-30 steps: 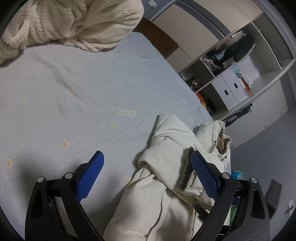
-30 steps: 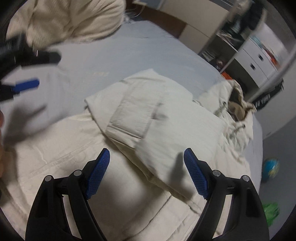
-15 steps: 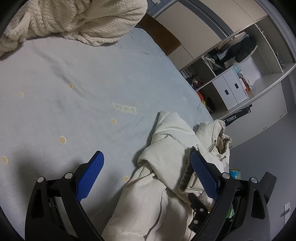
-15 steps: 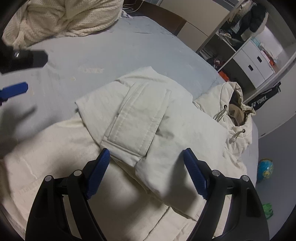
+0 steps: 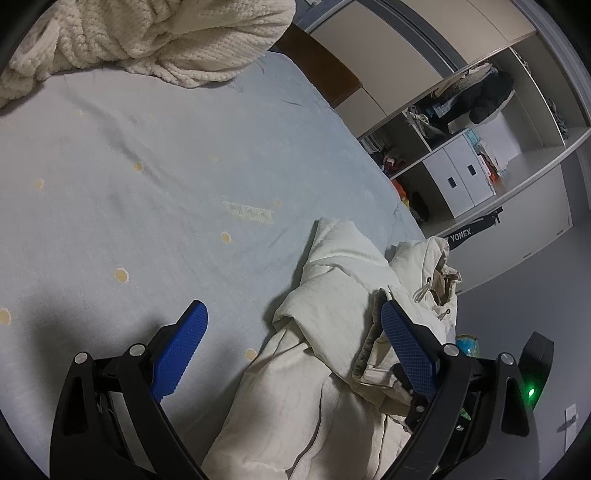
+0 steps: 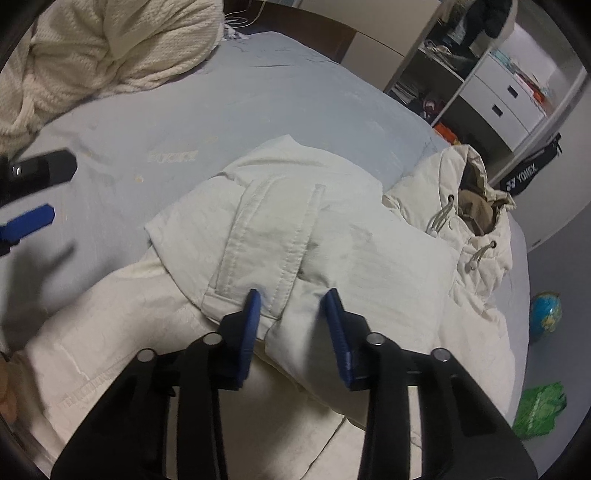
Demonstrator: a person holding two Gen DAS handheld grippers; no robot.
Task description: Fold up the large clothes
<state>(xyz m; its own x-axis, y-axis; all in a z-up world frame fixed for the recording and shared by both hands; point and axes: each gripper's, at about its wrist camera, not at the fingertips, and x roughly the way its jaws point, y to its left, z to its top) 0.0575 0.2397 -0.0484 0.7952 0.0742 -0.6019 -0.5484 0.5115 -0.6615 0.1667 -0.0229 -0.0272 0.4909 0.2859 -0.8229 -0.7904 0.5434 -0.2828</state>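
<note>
Pale blue cotton bed sheet (image 5: 155, 155), dotted yellow; chunky cream knit blanket (image 5: 155, 33) bunched at its head. Cream quilted hooded jacket (image 6: 332, 229), folded, stitched pocket flap uppermost. Right gripper (image 6: 291, 306) jaws just closing, fabric fold between them; left gripper (image 5: 291, 328) jaws wide apart.

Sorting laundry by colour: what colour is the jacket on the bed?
Cream, off-white jacket; clearest in the right wrist view.

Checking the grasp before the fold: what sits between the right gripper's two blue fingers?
A fold of the cream jacket, by its cuff, shown in the right wrist view; right gripper has just been closing.

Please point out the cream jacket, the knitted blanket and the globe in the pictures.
cream jacket (image 6: 369, 258): right wrist view, on the folded sleeve.
knitted blanket (image 5: 177, 33): left wrist view, on its bunched middle.
globe (image 6: 546, 311): right wrist view, on the blue ball.
</note>
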